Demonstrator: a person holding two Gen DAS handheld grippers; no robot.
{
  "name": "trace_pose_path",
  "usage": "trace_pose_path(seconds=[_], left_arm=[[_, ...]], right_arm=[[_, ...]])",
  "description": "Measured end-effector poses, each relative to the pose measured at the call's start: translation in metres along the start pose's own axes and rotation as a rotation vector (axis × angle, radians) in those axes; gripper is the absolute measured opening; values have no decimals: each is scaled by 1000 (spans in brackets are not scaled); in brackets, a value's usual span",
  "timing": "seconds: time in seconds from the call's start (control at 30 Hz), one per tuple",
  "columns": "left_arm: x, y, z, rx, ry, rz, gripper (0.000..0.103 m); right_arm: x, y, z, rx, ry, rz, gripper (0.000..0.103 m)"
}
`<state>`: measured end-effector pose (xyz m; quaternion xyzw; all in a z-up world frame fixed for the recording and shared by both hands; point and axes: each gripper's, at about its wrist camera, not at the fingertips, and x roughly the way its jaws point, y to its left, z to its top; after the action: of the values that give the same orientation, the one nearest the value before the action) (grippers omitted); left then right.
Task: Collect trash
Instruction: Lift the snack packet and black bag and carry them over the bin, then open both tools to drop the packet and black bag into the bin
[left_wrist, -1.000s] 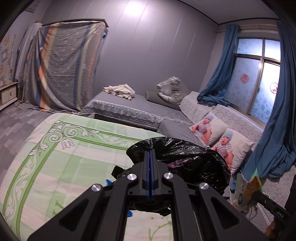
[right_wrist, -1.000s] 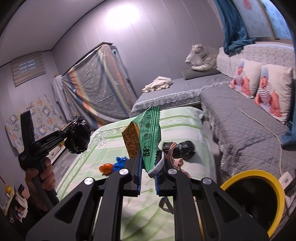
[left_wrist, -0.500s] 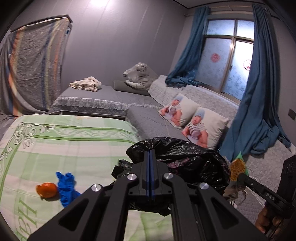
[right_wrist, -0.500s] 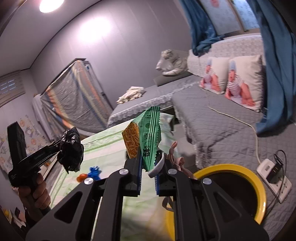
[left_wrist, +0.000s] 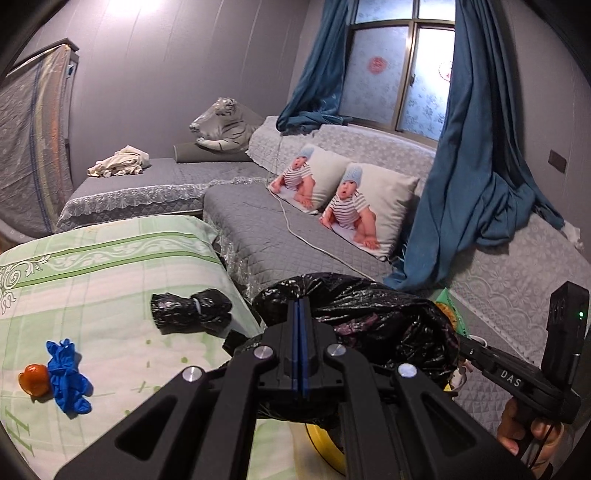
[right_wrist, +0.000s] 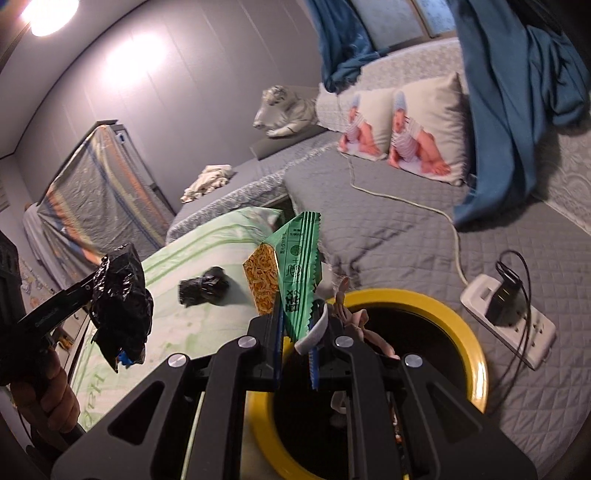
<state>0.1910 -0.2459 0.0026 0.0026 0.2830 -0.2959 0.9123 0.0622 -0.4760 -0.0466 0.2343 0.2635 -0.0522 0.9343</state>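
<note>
My left gripper (left_wrist: 299, 308) is shut on a crumpled black plastic bag (left_wrist: 373, 317); the right wrist view shows that bag (right_wrist: 123, 306) hanging at the left, over the green bedspread's edge. My right gripper (right_wrist: 295, 323) is shut on a green and orange snack wrapper (right_wrist: 297, 273), with white and pinkish scraps beside the jaws. It hangs over the near rim of a yellow-rimmed bin (right_wrist: 465, 332) with a dark inside. A knotted black bag (left_wrist: 190, 312), a blue glove (left_wrist: 66, 373) and an orange scrap (left_wrist: 33, 378) lie on the bedspread.
A white power strip (right_wrist: 511, 319) with a black plug and a white cable (right_wrist: 413, 203) lie on the grey quilted mattress right of the bin. Two baby-print pillows (left_wrist: 343, 195), a blue curtain (left_wrist: 472, 192) and a toy tiger (left_wrist: 221, 125) stand behind.
Both views have swung to the right and downward. The yellow bin now fills the space under my right gripper. Both gripped items stay held; the knotted black bag on the bedspread has come into the left view.
</note>
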Motion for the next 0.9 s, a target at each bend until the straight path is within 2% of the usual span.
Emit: trace_pose_path(seconds=[0.3,0.9], left_arm=[[33,-27,-14,51,57,-24,1],[71,-65,-30,102,107,-64,1]], right_arm=[[10,-30,-25,21,45,-83,10],[36,-62,-53,65,181,-162,10]])
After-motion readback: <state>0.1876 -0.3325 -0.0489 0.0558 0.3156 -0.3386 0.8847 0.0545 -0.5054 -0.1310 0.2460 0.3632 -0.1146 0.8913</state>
